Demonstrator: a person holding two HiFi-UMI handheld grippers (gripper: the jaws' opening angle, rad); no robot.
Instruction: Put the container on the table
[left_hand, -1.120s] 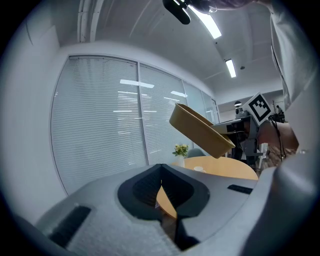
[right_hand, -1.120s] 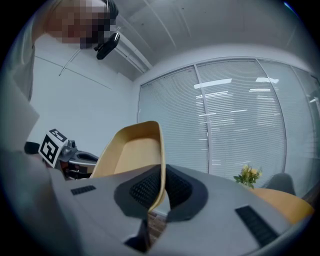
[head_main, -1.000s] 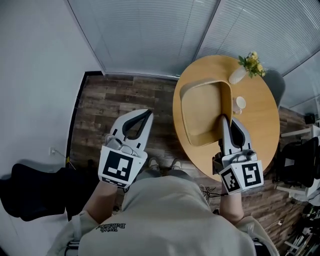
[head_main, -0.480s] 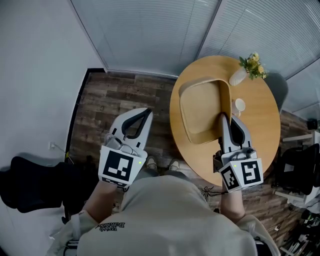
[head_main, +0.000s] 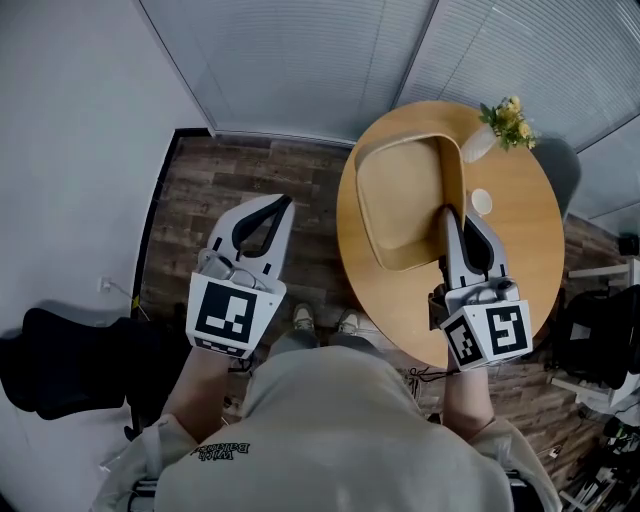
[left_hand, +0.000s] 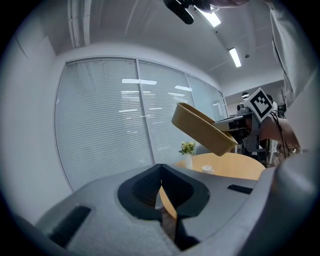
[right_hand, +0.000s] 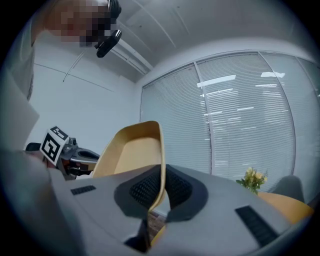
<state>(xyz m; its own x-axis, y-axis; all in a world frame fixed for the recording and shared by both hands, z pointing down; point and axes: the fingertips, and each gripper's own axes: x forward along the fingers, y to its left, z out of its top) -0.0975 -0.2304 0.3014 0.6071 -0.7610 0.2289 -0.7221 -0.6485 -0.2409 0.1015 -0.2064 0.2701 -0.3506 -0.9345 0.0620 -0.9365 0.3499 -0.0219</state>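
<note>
The right gripper is pinching the near wall of the tan container, with the rim clamped between its two jaws. From that gripper the container stretches away toward 11 o'clock. In the left gripper view it hangs tilted in the air, clear of the round wooden table beneath it. The left gripper hovers over the dark plank floor at the table's 9 o'clock side, its jaws pressed together at the tips with nothing between them. A small white cup stands on the table at 1 o'clock from the right gripper, just beside the container. Further off, at the table's 12 o'clock edge, a white vase holds yellow flowers. Behind it, window blinds run across the far wall.
</note>
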